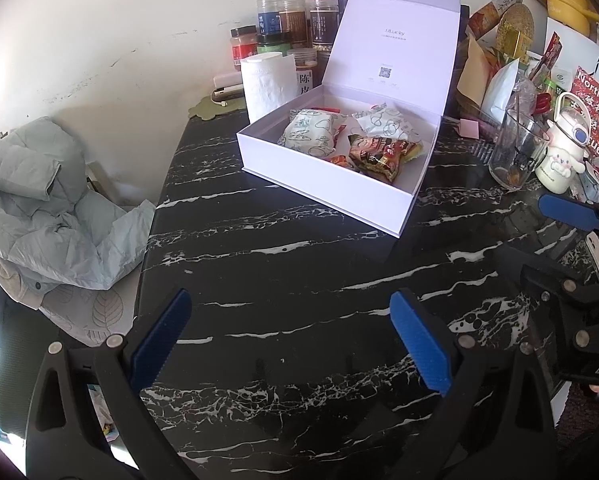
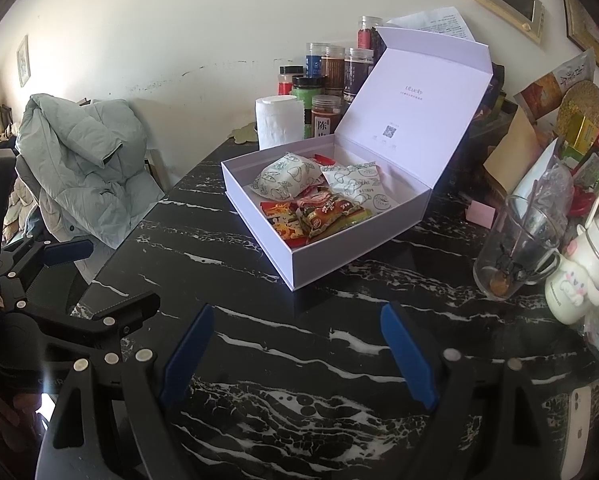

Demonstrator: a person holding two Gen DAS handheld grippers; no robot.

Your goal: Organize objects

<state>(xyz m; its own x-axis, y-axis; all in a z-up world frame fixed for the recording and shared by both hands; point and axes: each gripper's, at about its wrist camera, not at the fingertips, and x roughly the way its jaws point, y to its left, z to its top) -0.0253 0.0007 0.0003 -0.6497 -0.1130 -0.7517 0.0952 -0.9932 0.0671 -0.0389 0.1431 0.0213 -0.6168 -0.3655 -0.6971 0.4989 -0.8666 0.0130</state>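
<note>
Between both spread claws, bare marble tabletop before box.

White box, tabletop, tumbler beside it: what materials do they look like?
White box: likely rigid matte cardboard, with crisp folded edges and a hinged lid. Tabletop: glossy black stone or marble-look surface with white veins and reflections. Tumbler: clear glass, see-through.

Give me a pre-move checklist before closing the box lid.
1. Left gripper open and empty: ok.
2. Right gripper open and empty: ok.
3. White box lid up: ok.
4. Snack packets all inside the box, none over the rim: ok.
5. Packets low enough for the lid to shut flat: cannot tell.
6. Glass beside the box, apart from it: ok.
</note>
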